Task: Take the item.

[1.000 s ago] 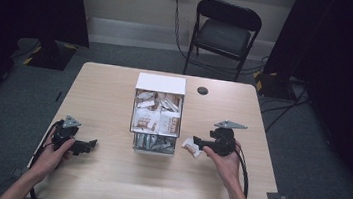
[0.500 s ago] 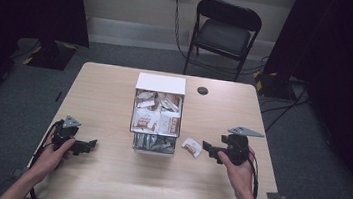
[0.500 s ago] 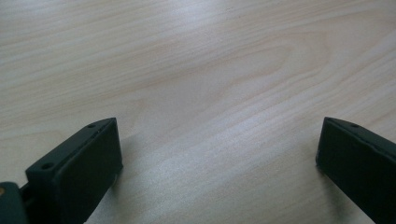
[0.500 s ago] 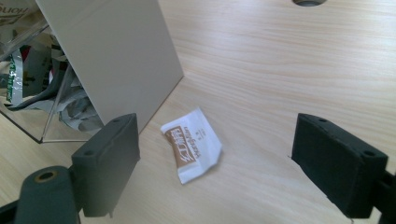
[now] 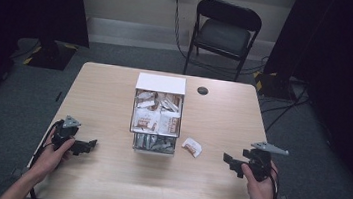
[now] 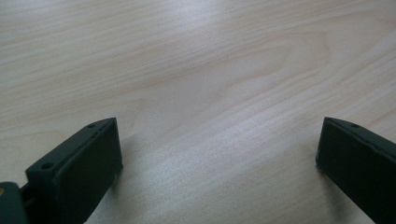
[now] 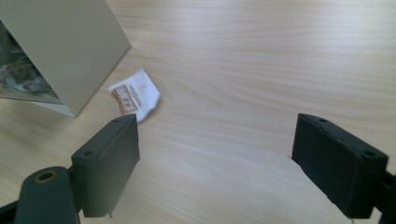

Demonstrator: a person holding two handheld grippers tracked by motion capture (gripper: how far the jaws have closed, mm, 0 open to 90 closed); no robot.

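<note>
We had the right gripper (image 5: 231, 162) with jaws wide apart, nothing between them; they had just been opening. The small white sachet (image 5: 191, 147) lay flat on the table (image 5: 105, 91), just beside the front right corner of the sachet box (image 5: 157, 113), apart from our right gripper. Our left gripper (image 5: 90, 145) also stood wide open over bare wood, holding nothing. The table was pale wood with a dark round disc (image 5: 202, 90) near the far edge. A black folding chair (image 5: 225, 34) stood behind on grey carpet. Both front corners of the table were free, and the right gripper sat near the right edge.
</note>
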